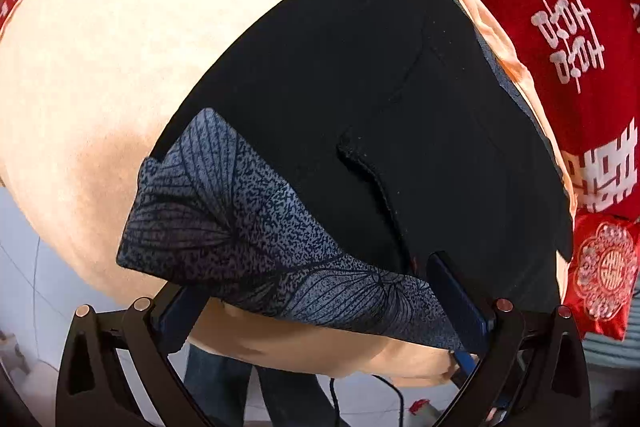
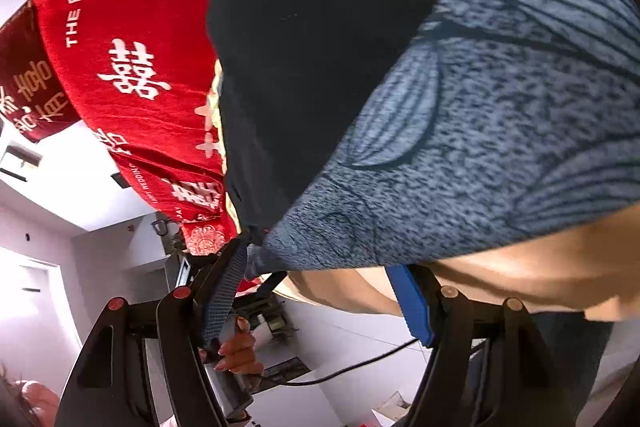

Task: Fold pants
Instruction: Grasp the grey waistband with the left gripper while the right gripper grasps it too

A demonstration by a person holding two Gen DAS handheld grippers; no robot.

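Observation:
Black pants [image 1: 360,87] lie flat on a peach-covered surface [image 1: 120,47], with a blue-grey leaf-patterned band [image 1: 240,227] along their near edge. My left gripper [image 1: 312,279] points steeply down at that band with its jaws wide apart. One blue finger [image 1: 456,291] rests on the cloth and the other is partly tucked under the band's edge. In the right wrist view the band [image 2: 480,127] fills the upper right. My right gripper [image 2: 316,259] straddles its corner, and the left pad [image 2: 228,283] sits against the corner tip. Neither gripper's pads pinch the cloth.
A red blanket [image 1: 560,7] with white characters lies beyond the pants, with a small red embroidered cushion [image 1: 604,271] beside it. The peach surface's edge [image 2: 520,275] runs just under the band. A hand [image 2: 236,347], a black cable [image 2: 360,367] and white floor lie below.

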